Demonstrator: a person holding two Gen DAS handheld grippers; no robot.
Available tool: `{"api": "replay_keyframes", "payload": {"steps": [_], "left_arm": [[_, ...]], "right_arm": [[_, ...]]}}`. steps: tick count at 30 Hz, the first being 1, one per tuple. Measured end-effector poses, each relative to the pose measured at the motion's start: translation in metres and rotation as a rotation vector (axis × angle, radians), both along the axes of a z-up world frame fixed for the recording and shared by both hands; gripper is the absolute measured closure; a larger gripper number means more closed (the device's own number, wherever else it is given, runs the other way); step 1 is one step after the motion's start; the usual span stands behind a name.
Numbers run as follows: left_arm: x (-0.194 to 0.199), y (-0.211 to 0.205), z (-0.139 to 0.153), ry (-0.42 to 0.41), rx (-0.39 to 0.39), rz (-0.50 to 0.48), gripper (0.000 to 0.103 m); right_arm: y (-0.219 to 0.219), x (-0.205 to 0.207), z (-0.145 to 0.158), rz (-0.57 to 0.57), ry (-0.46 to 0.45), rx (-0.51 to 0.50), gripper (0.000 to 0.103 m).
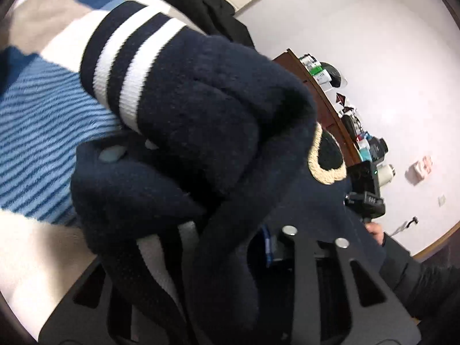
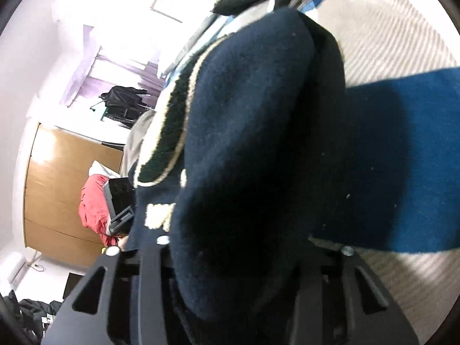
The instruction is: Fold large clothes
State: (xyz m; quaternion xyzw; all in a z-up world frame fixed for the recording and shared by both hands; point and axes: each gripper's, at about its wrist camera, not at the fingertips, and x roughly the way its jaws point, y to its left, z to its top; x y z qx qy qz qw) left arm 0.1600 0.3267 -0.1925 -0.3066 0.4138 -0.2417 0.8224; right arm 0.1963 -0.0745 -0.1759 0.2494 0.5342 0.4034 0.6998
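Navy varsity jacket (image 1: 218, 132) bunched between both grippers, above striped blanket (image 1: 43, 132). Left gripper (image 1: 230, 258) clenched on striped-cuff end; right gripper (image 2: 230, 258) clenched on patch end. Long axis runs gripper to gripper; neither nearer.

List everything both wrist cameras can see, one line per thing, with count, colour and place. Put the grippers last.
navy jacket: one, dark navy with two white stripes on a ribbed band and a cream-edged dark patch, bunched up in front of both cameras.
striped blanket: one, blue, white and beige, spread under the jacket.
black garment: one, lying at the far edge of the blanket.
wooden shelf: one, brown, against the white wall, crowded with small items too blurred to name.
red garment: one, by the wooden cabinet.
left gripper: black, jacket fabric bunched between its fingers.
right gripper: black, jacket fabric bunched between its fingers.
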Motion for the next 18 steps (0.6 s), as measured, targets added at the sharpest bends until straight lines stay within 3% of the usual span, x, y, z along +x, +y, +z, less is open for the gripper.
{"api": "replay_keyframes", "payload": {"steps": [7, 18], "left_arm": [[-0.027, -0.006, 0.028, -0.088, 0.016, 0.026, 0.081], [-0.071, 0.016, 0.117, -0.258, 0.013, 0.071, 0.082]], "right_arm": [[-0.002, -0.018, 0.037, -0.008, -0.076, 0.075, 0.074], [0.029, -0.051, 0.150, 0.053, -0.208, 0.155, 0.075]]}}
